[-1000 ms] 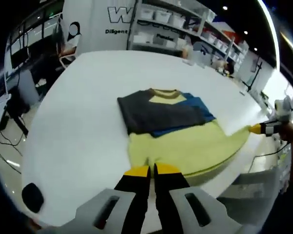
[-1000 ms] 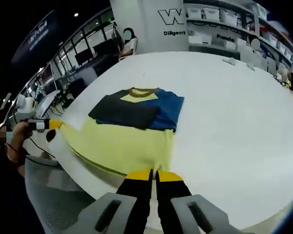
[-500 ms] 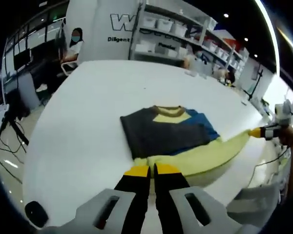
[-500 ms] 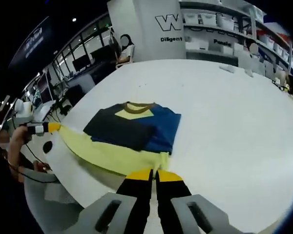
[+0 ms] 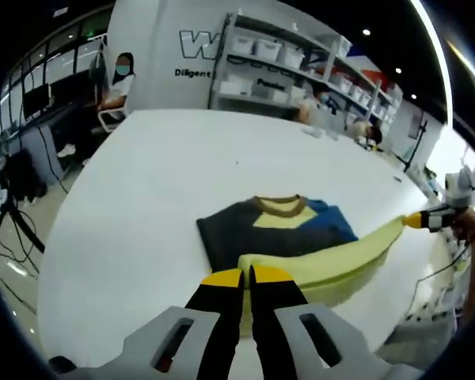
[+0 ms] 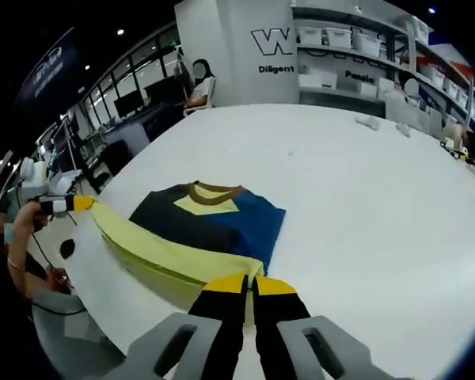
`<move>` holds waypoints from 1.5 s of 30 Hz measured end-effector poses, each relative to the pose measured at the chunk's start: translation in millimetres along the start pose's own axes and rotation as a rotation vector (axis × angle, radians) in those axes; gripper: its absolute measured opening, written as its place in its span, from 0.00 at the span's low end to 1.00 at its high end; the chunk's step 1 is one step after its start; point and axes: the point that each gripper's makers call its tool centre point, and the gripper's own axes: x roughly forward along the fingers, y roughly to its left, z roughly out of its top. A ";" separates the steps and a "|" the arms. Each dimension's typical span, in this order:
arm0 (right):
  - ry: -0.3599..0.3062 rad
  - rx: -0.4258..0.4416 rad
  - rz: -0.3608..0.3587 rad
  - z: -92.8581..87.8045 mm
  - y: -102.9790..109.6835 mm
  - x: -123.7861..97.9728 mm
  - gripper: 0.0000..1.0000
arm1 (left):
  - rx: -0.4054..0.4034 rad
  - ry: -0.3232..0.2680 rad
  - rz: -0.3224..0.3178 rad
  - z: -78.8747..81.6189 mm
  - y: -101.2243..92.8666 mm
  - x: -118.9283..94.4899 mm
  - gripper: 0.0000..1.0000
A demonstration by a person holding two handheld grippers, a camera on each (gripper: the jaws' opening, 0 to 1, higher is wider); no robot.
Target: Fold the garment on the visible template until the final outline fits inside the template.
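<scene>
Yellow hem of the garment [image 5: 317, 265] has risen off the white counter [image 5: 142, 198] over the last second, each closed tool, left tool [image 5: 247, 276] and right tool [image 6: 248, 283], pinching a corner. It now arches toward the collar, so the bottom fold looks about half done.

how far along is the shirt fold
Done: the sleeves lie folded across the shirt's chest. In hand: both hand-held grippers, left and right, pinch the yellow hem and hold it raised over the table. Left: lay it down toward the collar.

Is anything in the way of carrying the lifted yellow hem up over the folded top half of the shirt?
Nothing visible. Both tongs grip the hem; the shirt and table beyond are bare.
</scene>
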 end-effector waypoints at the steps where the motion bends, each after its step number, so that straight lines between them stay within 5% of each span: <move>1: -0.002 0.002 -0.007 2.1 -1.3 2.1 0.00 | 0.003 0.000 0.000 1.9 0.6 3.6 0.05; 26: -0.049 0.029 -0.031 63.2 -21.2 53.3 0.00 | -0.045 -0.096 0.047 57.7 26.5 61.1 0.05; 45: 0.001 0.081 -0.018 62.4 -39.2 116.3 0.00 | -0.046 -0.052 0.088 42.6 53.4 134.9 0.05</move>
